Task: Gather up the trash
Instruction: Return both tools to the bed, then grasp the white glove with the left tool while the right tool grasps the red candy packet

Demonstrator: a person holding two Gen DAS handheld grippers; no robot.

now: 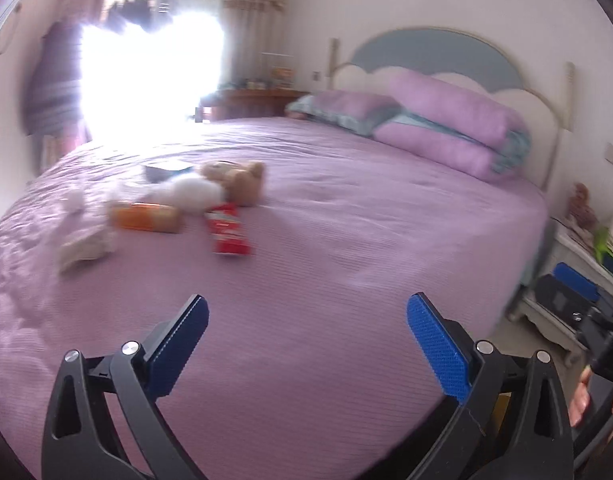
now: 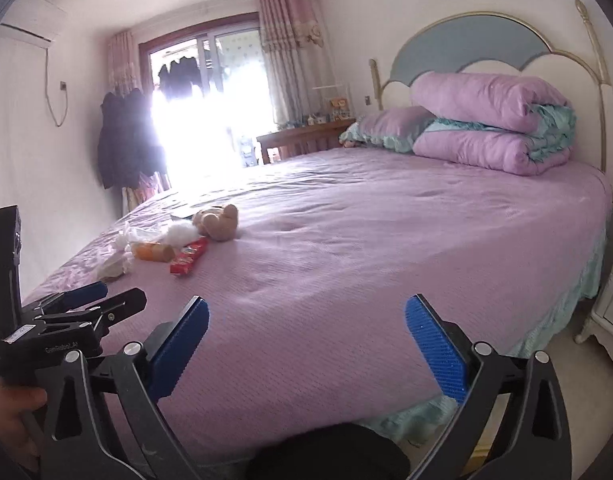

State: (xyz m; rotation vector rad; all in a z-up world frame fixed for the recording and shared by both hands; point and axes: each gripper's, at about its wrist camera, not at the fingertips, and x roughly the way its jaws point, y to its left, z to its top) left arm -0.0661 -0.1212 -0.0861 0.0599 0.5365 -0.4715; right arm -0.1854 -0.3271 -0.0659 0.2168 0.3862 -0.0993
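Trash lies in a little pile on the purple bed [image 2: 346, 240], all of it close to the brown teddy bear [image 2: 218, 222]. A red snack wrapper [image 2: 188, 261] is just in front of the bear. An orange packet [image 2: 152, 251] sits beside the wrapper, on the window side of the bear. Some crumpled white paper [image 2: 112, 266] and a clear plastic bit [image 2: 132, 234] lie a bit further out on that same side. A fluffy white thing [image 2: 182, 234] touches the bear, and I cannot tell if it is trash or a toy.

The left gripper [image 1: 306, 344] is wide open and has nothing in it. The right gripper [image 2: 306, 344] is wide open and empty too. Both are well apart from the bear and the pile.

I think the job is barely started here. No trash is picked up yet, and no bin shows. All the pieces near the bear are left to grab.
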